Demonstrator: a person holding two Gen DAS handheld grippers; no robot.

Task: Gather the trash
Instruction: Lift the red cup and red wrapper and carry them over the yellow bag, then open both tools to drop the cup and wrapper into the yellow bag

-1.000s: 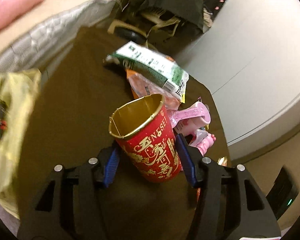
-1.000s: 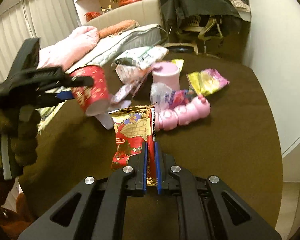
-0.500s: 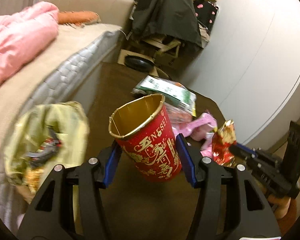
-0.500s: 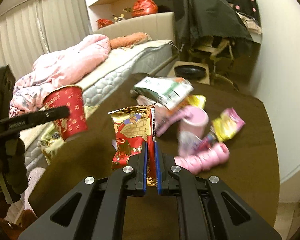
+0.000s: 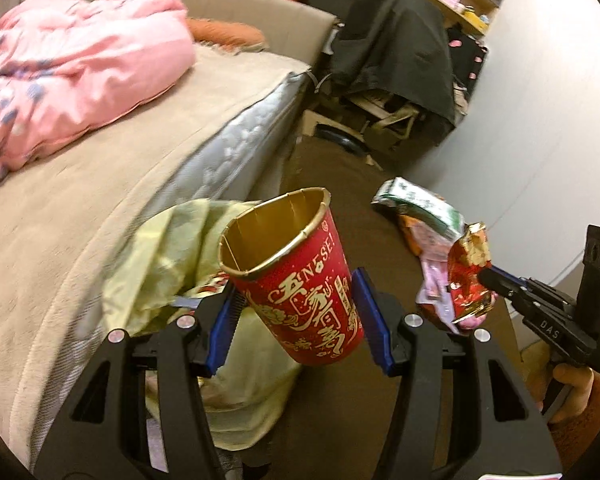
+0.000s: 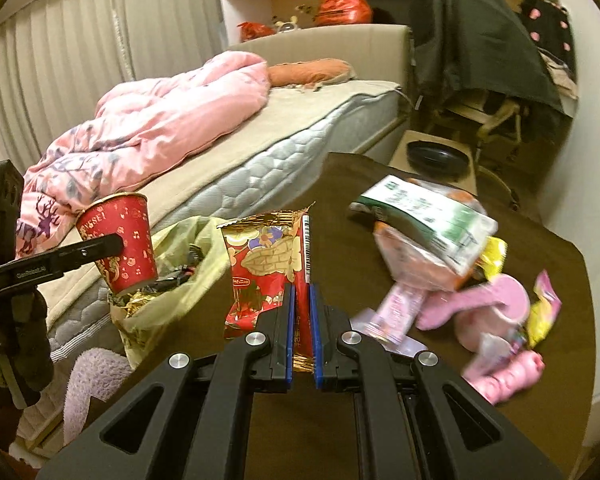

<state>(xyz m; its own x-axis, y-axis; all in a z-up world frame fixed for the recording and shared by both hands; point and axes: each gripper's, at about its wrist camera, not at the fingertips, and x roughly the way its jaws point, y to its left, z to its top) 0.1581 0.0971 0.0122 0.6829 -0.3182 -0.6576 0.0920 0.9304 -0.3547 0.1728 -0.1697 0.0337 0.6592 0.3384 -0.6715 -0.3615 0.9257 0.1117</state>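
My left gripper is shut on a red paper cup with a gold inside, held upright just above the yellow-green trash bag. In the right wrist view the cup hangs over the bag, which holds wrappers at the table's left edge. My right gripper is shut on a red and gold snack wrapper, held up right of the bag. The right gripper with the wrapper also shows in the left wrist view. More trash stays on the brown table.
A green and white packet, pink plastic items and a yellow wrapper lie on the table's right side. A bed with a pink duvet runs along the left. A chair draped in black stands behind.
Both grippers have swung left from over the table toward the trash bag, carrying the cup and the wrapper. The cup now hangs over the bag.
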